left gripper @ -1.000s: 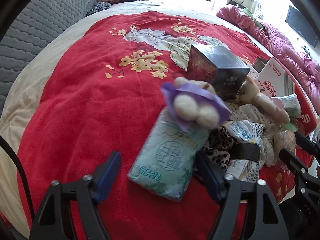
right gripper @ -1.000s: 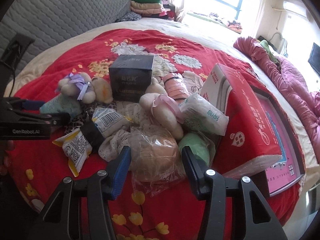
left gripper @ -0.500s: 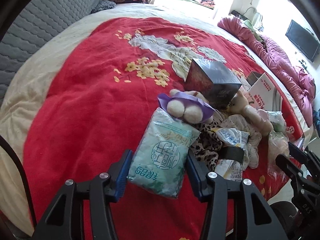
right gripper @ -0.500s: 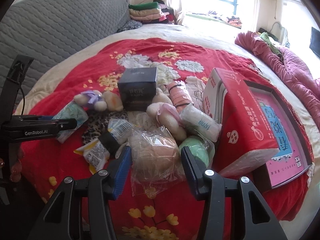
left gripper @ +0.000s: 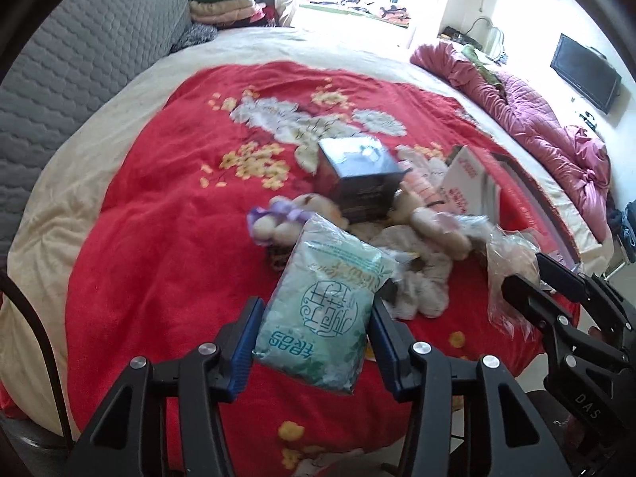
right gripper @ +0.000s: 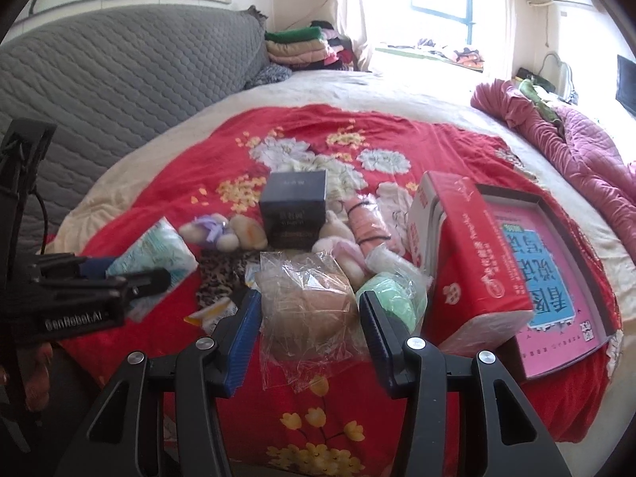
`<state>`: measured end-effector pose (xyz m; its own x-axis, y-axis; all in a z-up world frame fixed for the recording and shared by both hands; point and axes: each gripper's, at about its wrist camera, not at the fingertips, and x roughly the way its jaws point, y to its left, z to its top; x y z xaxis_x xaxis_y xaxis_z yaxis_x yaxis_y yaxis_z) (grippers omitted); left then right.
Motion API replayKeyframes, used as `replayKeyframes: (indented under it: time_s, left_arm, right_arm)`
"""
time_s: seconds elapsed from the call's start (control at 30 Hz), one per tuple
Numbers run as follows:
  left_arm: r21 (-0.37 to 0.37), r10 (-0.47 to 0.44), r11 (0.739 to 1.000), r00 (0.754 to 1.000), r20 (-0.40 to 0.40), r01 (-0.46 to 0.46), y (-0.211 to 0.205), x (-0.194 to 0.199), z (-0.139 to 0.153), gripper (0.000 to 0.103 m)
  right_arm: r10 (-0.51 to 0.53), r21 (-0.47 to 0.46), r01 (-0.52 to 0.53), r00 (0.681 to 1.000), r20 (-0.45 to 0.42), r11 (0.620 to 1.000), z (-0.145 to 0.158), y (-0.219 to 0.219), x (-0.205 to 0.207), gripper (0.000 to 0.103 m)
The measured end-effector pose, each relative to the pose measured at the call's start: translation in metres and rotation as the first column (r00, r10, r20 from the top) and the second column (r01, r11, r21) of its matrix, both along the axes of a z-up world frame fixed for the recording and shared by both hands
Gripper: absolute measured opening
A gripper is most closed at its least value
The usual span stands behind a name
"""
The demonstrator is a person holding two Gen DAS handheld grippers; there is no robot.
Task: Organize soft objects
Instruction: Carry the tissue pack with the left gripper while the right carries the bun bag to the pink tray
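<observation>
My left gripper is shut on a pale green tissue pack and holds it above the red blanket; the pack also shows in the right wrist view. My right gripper is shut on a clear plastic bag with a tan soft item, lifted off the pile. The pile holds a plush toy with a purple ribbon, a pink plush, a green bagged item and a leopard-print cloth.
A dark box stands behind the pile. A red tissue box and a pink-lidded flat box lie at the right. A grey quilted headboard, folded clothes and a crumpled pink duvet border the bed.
My left gripper closed on the green tissue pack and lifted it. My right gripper rose and drew back with the plastic bag. Both views now sit higher above the bed.
</observation>
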<state>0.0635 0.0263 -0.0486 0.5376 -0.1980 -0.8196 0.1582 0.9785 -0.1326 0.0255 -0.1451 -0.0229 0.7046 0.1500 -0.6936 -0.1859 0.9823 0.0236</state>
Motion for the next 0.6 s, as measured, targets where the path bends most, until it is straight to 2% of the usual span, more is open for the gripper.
replayKeyframes:
  time_s: [0.1, 0.33, 0.6]
  left_arm:
    - [0.026, -0.009, 1.0, 1.0, 0.026, 0.008, -0.012, -0.008, 0.014, 0.052]
    - [0.021, -0.017, 1.0, 0.997, 0.07, 0.015, -0.036, -0.018, 0.046, 0.052]
    - [0.034, -0.066, 0.997, 0.992, 0.11, 0.063, -0.07, -0.03, 0.075, 0.052]
  right_arm:
    - [-0.022, 0.014, 0.021, 1.0, 0.019, 1.0, 0.014, -0.009, -0.007, 0.052]
    - [-0.082, 0.02, 0.081, 0.995, 0.064, 0.997, 0.047, -0.034, -0.026, 0.052]
    - [-0.186, 0.047, 0.181, 0.977, 0.108, 0.982, 0.08, -0.072, -0.045, 0.052]
